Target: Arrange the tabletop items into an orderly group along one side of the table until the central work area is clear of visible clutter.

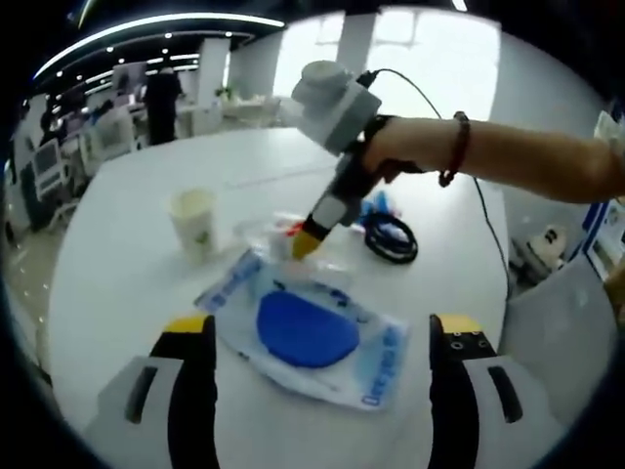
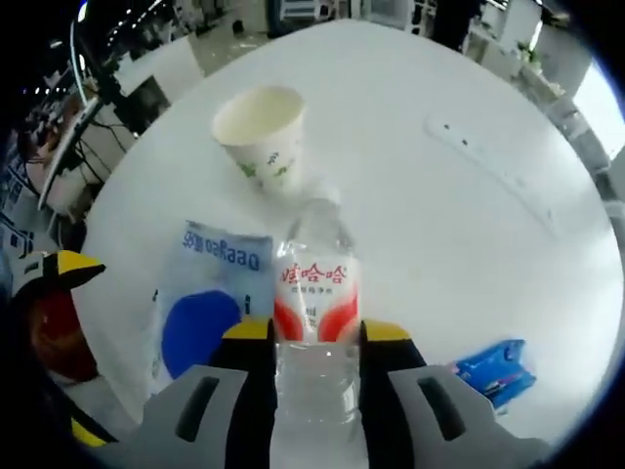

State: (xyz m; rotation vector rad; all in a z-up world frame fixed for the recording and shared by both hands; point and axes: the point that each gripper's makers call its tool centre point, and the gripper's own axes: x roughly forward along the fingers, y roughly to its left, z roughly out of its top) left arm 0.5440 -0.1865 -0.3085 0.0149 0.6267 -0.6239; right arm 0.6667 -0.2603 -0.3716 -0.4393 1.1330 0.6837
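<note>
So my right tool (image 2: 314, 337) grips the water bottle (image 2: 314, 293) mid-surface; my left tool (image 1: 322, 337) hangs wide over the blue-disc packet (image 1: 308, 332). Paper cup (image 2: 264, 137), cable coil (image 1: 391, 237), blue wrapper (image 2: 496, 369) lie ungrouped.

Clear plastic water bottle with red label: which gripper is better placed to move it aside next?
Right. The right gripper already has its jaws around the clear plastic water bottle with red label; the left gripper sits open over the blue-disc packet.

A white bench (image 1: 127, 283) is filling the lower frame; ceiling light strips (image 1: 166, 24) are glowing upper left, bright windows (image 1: 430, 49) shining at top.
</note>
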